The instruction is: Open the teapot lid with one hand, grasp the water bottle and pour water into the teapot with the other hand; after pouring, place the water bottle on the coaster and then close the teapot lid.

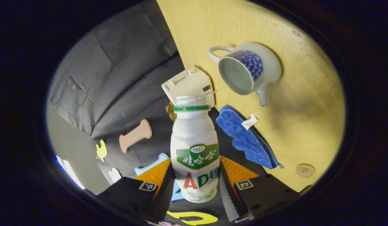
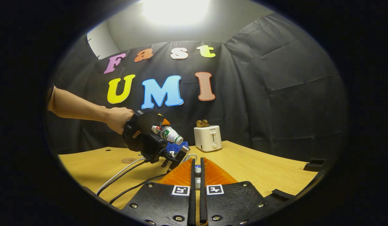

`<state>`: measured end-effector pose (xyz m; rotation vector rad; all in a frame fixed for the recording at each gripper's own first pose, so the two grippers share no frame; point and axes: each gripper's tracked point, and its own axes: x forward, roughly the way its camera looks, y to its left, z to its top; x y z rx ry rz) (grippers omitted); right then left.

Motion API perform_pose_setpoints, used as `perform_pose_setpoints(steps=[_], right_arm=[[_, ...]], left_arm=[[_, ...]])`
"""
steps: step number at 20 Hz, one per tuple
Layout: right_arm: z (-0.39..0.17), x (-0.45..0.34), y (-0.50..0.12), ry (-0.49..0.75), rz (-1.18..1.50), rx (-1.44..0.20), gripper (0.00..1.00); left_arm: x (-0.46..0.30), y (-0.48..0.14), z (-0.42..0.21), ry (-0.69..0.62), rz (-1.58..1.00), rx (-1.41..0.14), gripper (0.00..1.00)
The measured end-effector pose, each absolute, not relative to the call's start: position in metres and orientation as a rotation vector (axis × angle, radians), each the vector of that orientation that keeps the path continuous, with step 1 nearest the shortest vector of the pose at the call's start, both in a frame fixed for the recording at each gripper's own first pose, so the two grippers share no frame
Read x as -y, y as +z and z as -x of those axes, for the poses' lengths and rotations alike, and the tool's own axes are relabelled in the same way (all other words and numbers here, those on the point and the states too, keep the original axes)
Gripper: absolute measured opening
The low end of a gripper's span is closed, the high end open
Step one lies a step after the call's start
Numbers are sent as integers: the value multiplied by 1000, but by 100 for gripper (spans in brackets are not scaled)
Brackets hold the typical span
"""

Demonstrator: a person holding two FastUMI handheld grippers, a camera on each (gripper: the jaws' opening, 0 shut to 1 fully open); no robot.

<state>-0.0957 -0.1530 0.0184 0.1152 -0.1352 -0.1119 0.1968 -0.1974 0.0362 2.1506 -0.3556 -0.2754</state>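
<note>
- While the water bottle (image 1: 195, 147) sits tipped in my left gripper (image 1: 197, 185), both fingers pressing on its lower body, its uncapped mouth points toward the open teapot (image 1: 249, 70) on the wooden table (image 1: 307, 119).
- Beside the teapot lies a blue cloth (image 1: 244, 138), with a white toaster (image 1: 189, 84) just behind the bottle's neck; a small round coaster (image 1: 305, 170) rests farther off along the table's edge.
- From the right gripper view, a hand (image 2: 117, 119) carries that gripper and bottle, tilted spout-down near the toaster.
- My right gripper (image 2: 197, 175) has its fingers drawn almost together on a small pale piece, which I take for the lid's knob; I cannot tell for certain.
- I judge the bottle light, thin-walled plastic, smooth and easily squeezed, so a grip low on the label band suits it; the glazed ceramic teapot looks slick and fragile.
</note>
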Motion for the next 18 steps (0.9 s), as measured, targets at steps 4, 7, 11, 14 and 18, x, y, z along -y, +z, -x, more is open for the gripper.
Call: perform_pose_setpoints(steps=[4, 7, 11, 14, 18], right_arm=[[96, 154, 18, -112, -118, 138, 5], [98, 154, 19, -111, -116, 138, 5], [99, 155, 20, -110, -119, 142, 5], [99, 155, 19, -110, -120, 140, 5], [99, 155, 20, -110, -119, 142, 5]], left_arm=[[198, 37, -197, -273, -2177, 375, 75], [199, 38, -196, -269, -2203, 385, 74], [201, 37, -193, -267, -2216, 399, 76], [203, 36, -191, -265, -2230, 410, 75], [204, 36, -190, -265, -2243, 423, 80]])
